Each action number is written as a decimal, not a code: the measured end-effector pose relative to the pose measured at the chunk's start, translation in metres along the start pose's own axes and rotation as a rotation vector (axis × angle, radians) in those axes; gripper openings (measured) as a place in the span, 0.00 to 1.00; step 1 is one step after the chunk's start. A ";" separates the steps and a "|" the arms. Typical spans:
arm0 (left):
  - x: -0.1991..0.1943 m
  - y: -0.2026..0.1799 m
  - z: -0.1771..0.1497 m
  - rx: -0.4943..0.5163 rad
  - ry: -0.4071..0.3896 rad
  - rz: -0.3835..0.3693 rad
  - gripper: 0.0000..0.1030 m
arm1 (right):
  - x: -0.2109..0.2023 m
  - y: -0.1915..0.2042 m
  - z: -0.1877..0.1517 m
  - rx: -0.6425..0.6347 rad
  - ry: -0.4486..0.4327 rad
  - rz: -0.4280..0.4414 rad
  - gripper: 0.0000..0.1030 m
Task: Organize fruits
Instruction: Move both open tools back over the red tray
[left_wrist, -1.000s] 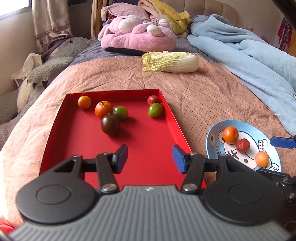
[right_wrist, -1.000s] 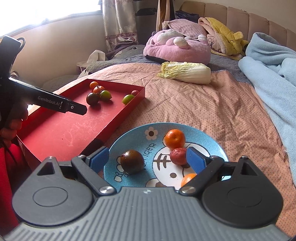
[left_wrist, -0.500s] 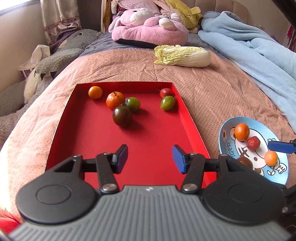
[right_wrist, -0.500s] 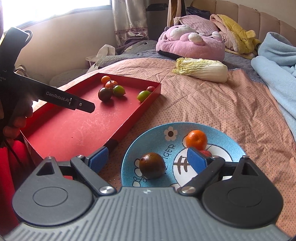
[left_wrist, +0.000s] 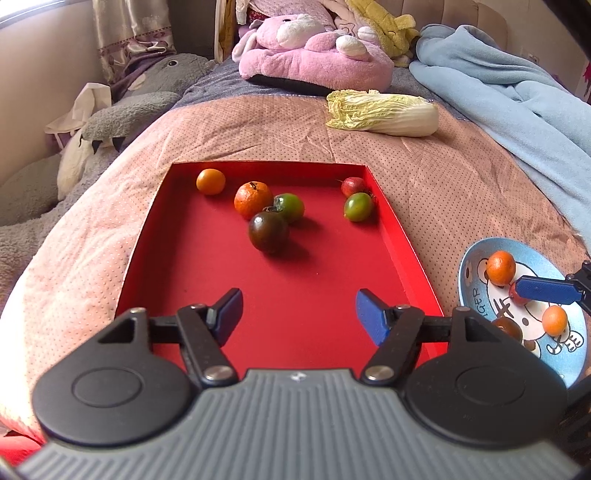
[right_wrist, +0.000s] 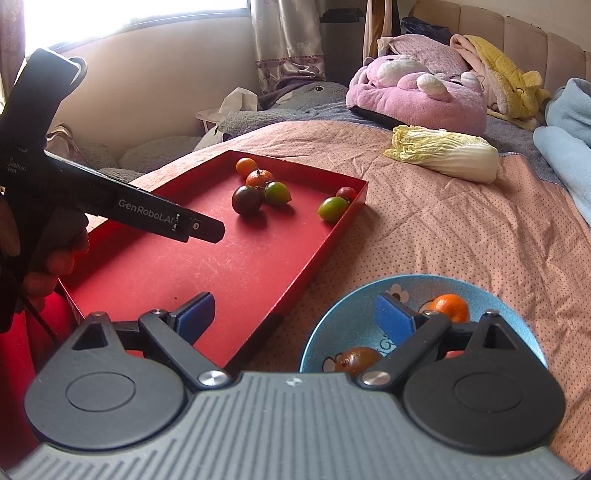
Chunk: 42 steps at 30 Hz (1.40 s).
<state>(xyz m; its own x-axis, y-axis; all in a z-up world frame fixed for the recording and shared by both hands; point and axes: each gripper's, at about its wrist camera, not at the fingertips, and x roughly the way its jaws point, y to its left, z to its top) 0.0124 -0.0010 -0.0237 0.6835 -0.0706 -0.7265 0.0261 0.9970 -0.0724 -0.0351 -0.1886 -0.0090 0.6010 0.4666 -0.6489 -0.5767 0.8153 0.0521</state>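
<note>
With both the left gripper (left_wrist: 299, 314) and right gripper (right_wrist: 293, 314) spread wide and empty, the dark tomato (left_wrist: 268, 232) sat mid red tray (left_wrist: 207, 280), at twelve o'clock of the left; straddling it squarely and closing gently seemed wise before carrying it to the blue plate (left_wrist: 466, 284).

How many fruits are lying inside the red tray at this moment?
6 in the red tray, all near its far end: small orange fruit, larger orange one, green tomato, dark tomato, red fruit, green fruit.
</note>
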 end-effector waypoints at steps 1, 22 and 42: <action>0.000 0.001 0.000 -0.004 0.001 0.000 0.68 | 0.003 0.002 0.002 -0.002 -0.001 0.005 0.93; 0.028 0.042 0.033 0.012 0.034 0.022 0.68 | 0.053 0.028 0.040 -0.051 0.000 0.062 0.93; 0.066 0.042 0.042 0.003 0.077 -0.068 0.67 | 0.100 0.023 0.051 -0.023 0.034 0.070 0.93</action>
<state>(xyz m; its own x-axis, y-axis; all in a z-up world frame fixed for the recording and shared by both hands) 0.0889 0.0372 -0.0457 0.6223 -0.1405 -0.7701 0.0731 0.9899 -0.1216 0.0400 -0.1061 -0.0337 0.5397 0.5100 -0.6698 -0.6297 0.7726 0.0808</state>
